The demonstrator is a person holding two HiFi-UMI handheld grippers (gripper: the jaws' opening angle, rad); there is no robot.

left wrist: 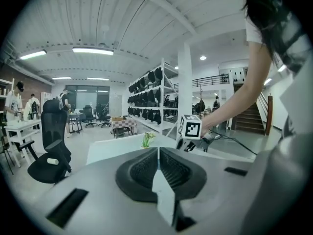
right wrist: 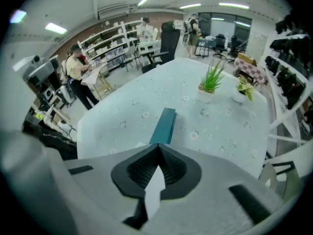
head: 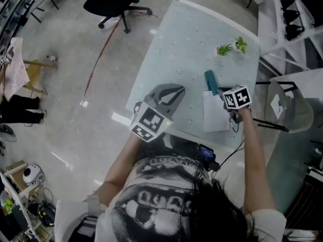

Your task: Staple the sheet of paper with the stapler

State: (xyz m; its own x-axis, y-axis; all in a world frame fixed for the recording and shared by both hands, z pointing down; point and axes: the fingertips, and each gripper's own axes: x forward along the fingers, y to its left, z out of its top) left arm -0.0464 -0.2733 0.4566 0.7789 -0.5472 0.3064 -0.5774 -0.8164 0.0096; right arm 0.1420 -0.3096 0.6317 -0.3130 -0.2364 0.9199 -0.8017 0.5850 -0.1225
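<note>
Table: the pale flower-print table [head: 176,49] stands on a shiny floor, seen steeply from above in the head view.
Stapler: the teal stapler [head: 210,82] lies flat on the table's right part. It runs lengthwise away from the person, and its near end is at the paper's far edge. Whether the paper sits in its mouth cannot be told.
Paper: the white paper [head: 215,117] lies flat near the table's near right edge, just on the near side of the stapler.
Right hand-held gripper: the right hand-held gripper [right wrist: 158,145] points steeply down at the table, with its jaws closed together and nothing between them. In the right gripper view the stapler's near end shows just past the jaw tips. In the head view its marker cube [head: 237,97] hangs over the paper's far right corner, just beside the stapler.
Left hand-held gripper: the left hand-held gripper [left wrist: 158,148] has its jaws pressed together and holds nothing. It is held roughly level over the table's near left part, left of the paper and apart from it, pointing across the table.
Plants: two small potted plants [head: 232,47] stand side by side at the table's far end, well beyond the stapler.
Chair: a black office chair [head: 113,1] stands on the floor beyond the table's far left side.
Person: a person's bare forearms reach from the bottom of the head view to both grippers.
</note>
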